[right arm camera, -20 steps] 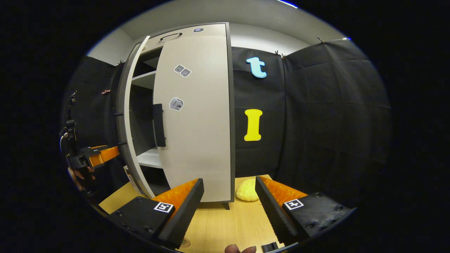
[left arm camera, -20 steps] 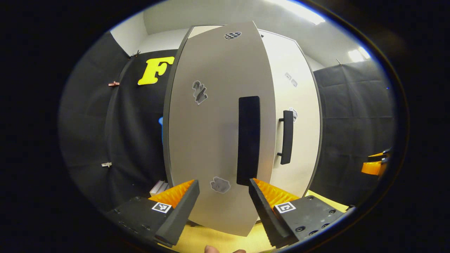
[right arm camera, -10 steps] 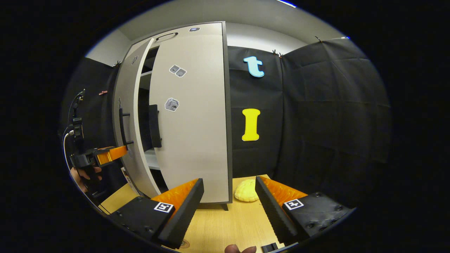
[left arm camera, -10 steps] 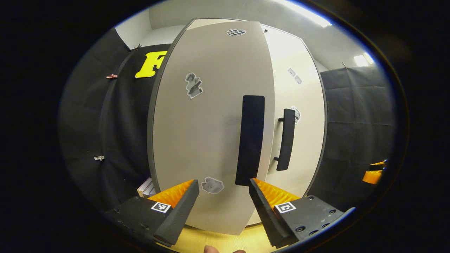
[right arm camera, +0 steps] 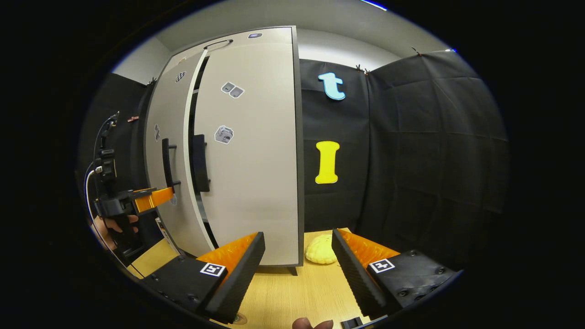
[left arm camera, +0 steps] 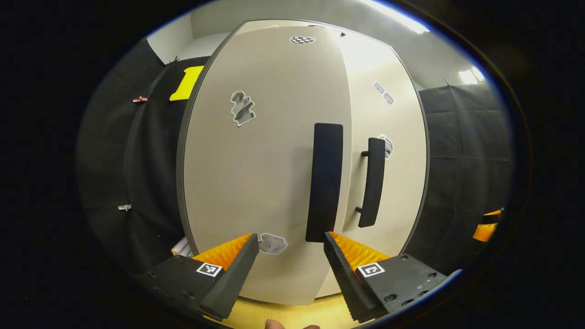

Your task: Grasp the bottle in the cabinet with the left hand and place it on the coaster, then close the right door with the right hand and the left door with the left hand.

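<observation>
I see the cabinet's left door (left arm camera: 256,173) swung nearly shut since a moment ago; only a thin gap separates it from the closed right door (right arm camera: 256,160). My left gripper (left arm camera: 287,256), fingers wide and empty, is up against it. My right gripper (right arm camera: 298,260) hangs wide, empty. I cannot locate the bottle.

Left gripper (left arm camera: 291,256) jaws apart, level; right gripper (right arm camera: 298,253) jaws apart, level.
</observation>
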